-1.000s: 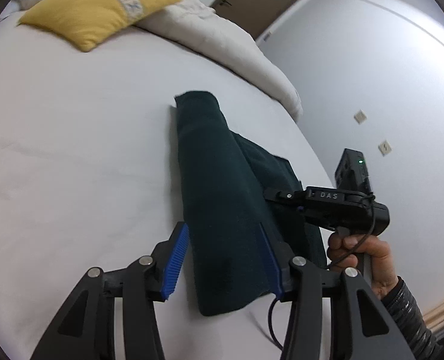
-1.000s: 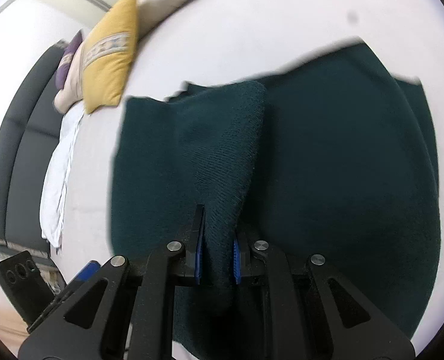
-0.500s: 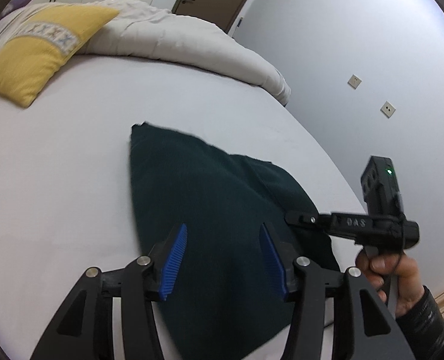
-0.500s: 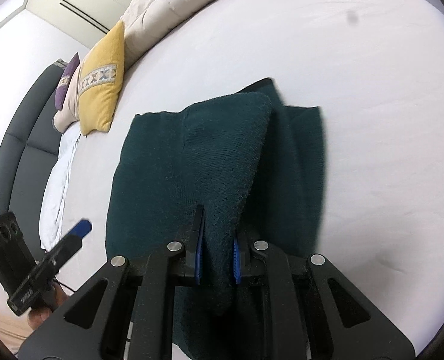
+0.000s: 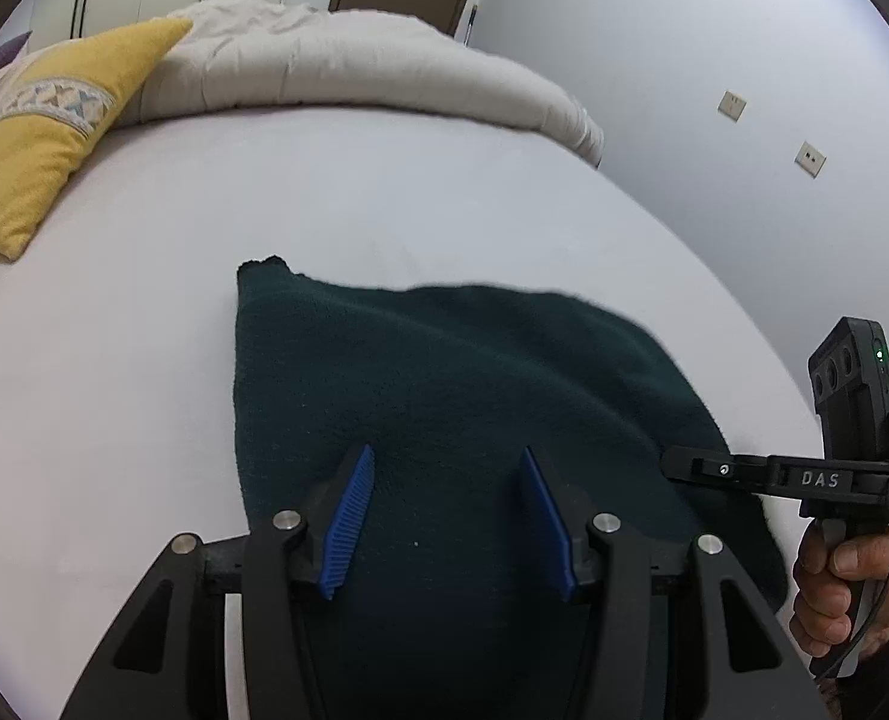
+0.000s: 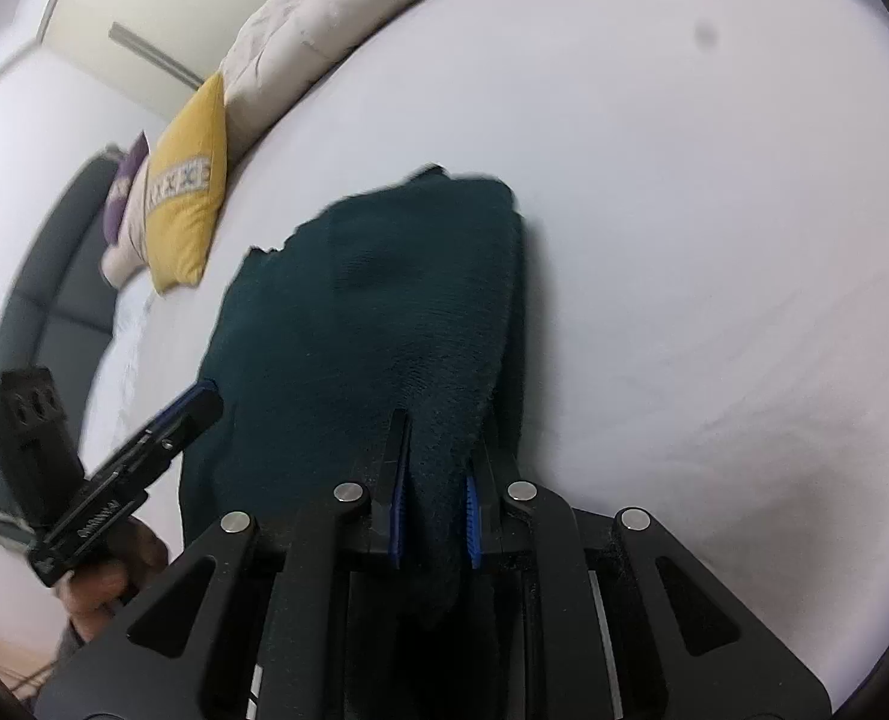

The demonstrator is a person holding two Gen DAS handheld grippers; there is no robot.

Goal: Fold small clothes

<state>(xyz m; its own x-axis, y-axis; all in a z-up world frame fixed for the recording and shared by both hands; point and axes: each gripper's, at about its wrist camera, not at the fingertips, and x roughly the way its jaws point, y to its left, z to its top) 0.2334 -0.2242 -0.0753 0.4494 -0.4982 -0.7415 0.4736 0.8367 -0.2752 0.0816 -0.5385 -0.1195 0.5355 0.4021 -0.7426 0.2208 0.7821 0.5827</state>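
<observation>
A dark green knitted garment [image 5: 444, 396] lies partly folded on the white bed [image 5: 144, 360]. My left gripper [image 5: 447, 480] is open and hovers just above the garment's near part, holding nothing. My right gripper [image 6: 435, 468] is shut on the garment's near edge [image 6: 438, 432] and lifts it, so the cloth drapes from the jaws toward the far end [image 6: 384, 276]. The right gripper also shows at the right in the left wrist view [image 5: 684, 459], and the left gripper at the lower left in the right wrist view [image 6: 198, 405].
A yellow pillow [image 5: 30, 144] and a rolled white duvet [image 5: 354, 72] lie at the far side of the bed. The pillow [image 6: 189, 204] sits by a dark headboard [image 6: 42, 300]. A wall [image 5: 744, 120] with sockets stands right of the bed.
My right gripper has pulled the held edge across, so the garment has gathered into a narrower fold. My left gripper has moved over the cloth, still open.
</observation>
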